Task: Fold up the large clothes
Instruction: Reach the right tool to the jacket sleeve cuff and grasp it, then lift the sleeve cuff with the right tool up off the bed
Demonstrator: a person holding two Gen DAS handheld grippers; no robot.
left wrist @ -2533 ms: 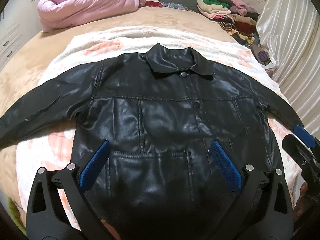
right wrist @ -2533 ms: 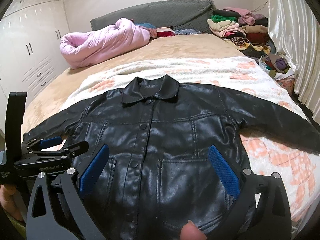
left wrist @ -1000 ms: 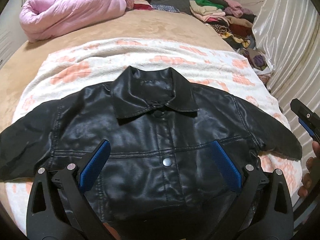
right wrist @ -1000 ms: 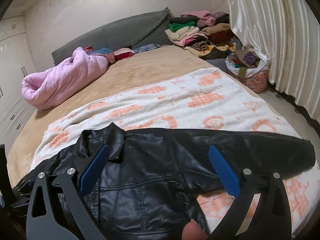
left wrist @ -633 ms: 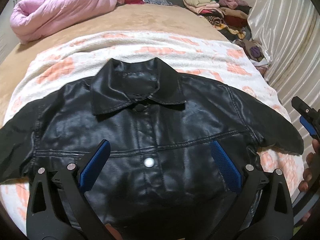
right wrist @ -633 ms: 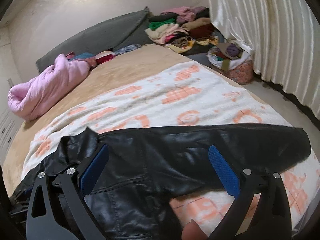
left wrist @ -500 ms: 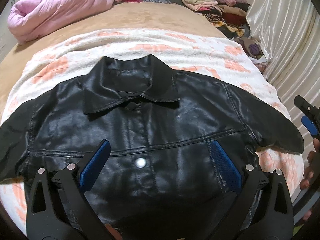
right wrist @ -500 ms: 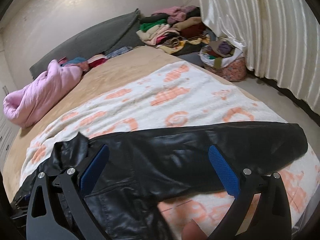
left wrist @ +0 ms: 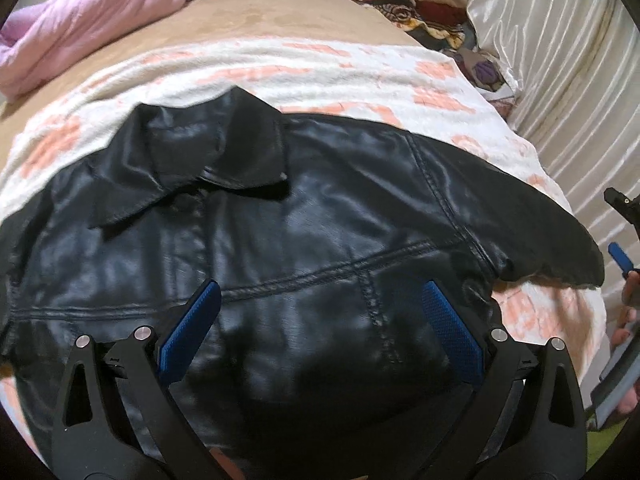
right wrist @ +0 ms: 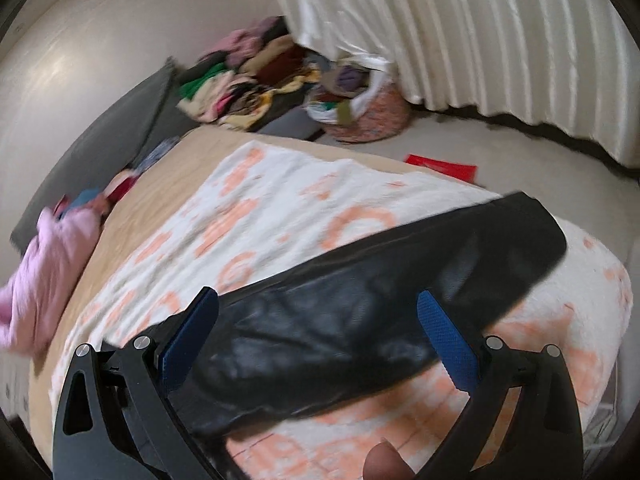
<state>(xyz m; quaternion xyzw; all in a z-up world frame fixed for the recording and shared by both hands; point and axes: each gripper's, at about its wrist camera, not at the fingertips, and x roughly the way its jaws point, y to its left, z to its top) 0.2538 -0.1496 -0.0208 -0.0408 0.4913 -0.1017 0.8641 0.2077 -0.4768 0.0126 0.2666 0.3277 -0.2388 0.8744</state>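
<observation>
The black leather-look jacket point(left wrist: 320, 248) lies face up and spread flat on the patterned blanket point(left wrist: 360, 64) covering the bed, collar point(left wrist: 208, 160) away from the person, one sleeve point(right wrist: 420, 280) stretched toward the bed's edge. Its glossy surface looks smooth and probably slick, the material thick and somewhat stiff, likely heavier than ordinary cloth, so folds may spring back. Seams, the cuff and the shoulder line look like the surest holds. The left tongs point(left wrist: 316, 328) hover apart over the chest, gripping nothing; the right tongs point(right wrist: 316, 332) hang apart above the sleeve, also empty.
</observation>
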